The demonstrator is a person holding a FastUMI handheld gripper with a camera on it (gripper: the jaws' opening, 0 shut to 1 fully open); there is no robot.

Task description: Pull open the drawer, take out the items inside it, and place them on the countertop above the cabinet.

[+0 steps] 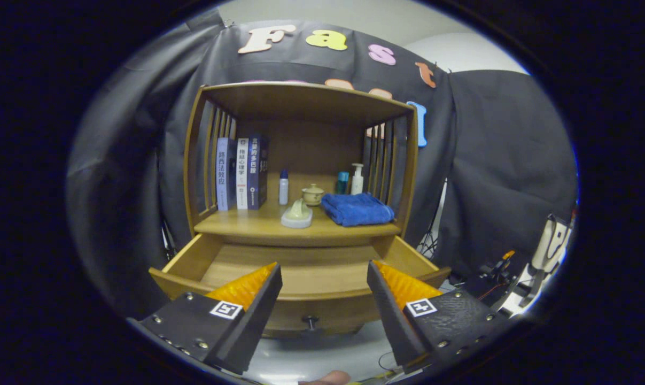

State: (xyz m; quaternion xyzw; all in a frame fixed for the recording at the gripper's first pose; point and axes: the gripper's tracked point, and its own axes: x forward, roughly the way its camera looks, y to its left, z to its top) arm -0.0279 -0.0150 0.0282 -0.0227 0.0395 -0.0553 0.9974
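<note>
The wooden cabinet's drawer [301, 280] is pulled out toward me, and the part of its inside that I see holds nothing. Its small dark knob [310, 321] sits on the front panel, between and just below my fingers. My gripper [323, 270] is open, with its fingers spread wide above the drawer's front edge and nothing between them. On the countertop [258, 224] beyond lie a folded blue towel [357, 208] on the right and a pale soap dish [297, 215] in the middle.
Several books [240, 174] stand at the countertop's left. A small white bottle [283, 187], a lidded cup [312, 195], a teal bottle [342, 183] and a pump bottle [357, 179] stand at the back. Equipment and cables [514, 278] sit to the cabinet's right.
</note>
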